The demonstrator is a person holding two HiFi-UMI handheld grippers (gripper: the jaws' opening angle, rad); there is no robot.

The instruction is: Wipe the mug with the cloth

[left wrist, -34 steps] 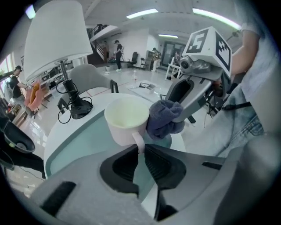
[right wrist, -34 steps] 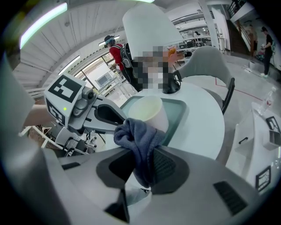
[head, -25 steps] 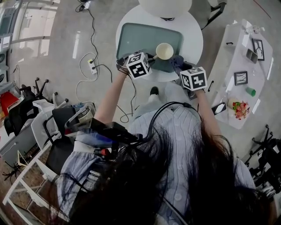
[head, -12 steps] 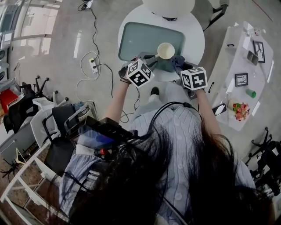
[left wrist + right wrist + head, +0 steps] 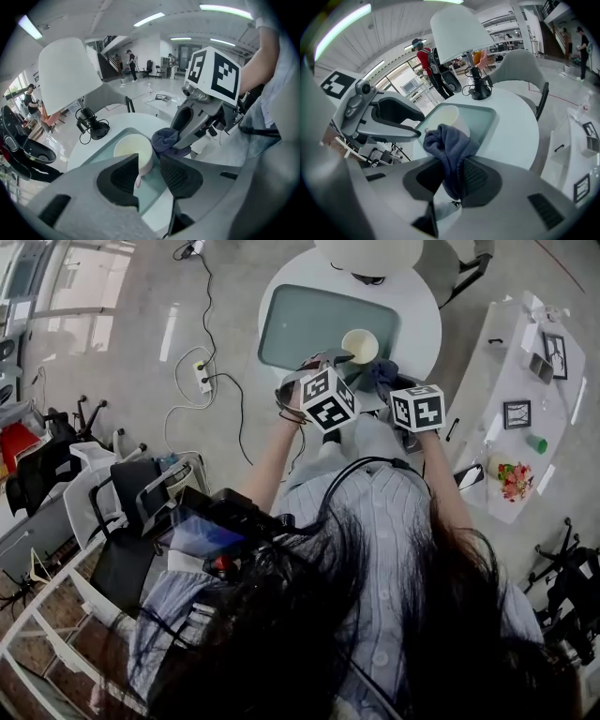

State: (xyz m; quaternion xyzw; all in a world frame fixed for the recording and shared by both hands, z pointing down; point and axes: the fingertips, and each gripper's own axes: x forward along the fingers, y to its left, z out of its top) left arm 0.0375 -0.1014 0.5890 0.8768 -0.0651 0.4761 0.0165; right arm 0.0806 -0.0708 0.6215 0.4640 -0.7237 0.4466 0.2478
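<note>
While the head view gives you only the mug (image 5: 360, 345) on the tray (image 5: 300, 324) on the round desk (image 5: 422, 324), the gripper views show the jaws. Your left hand-held gripper (image 5: 149, 164) has just been opening and stands wide, gripping nothing, with the mug beyond its gap. Your right hand-held gripper (image 5: 450, 166) clamps the cloth (image 5: 447, 140), just beside the mug.

Nothing actually readable here, tbh. The closest thing to print is the black-and-white square marker pattern on the left gripper's cube (image 5: 328, 399) and the right gripper's cube (image 5: 416, 408), both over the person's side of the round table (image 5: 422, 324). Those are code blocks, not letters or numbers. The framed pictures (image 5: 516, 413) on the counter right of the table are too small to make out.
</note>
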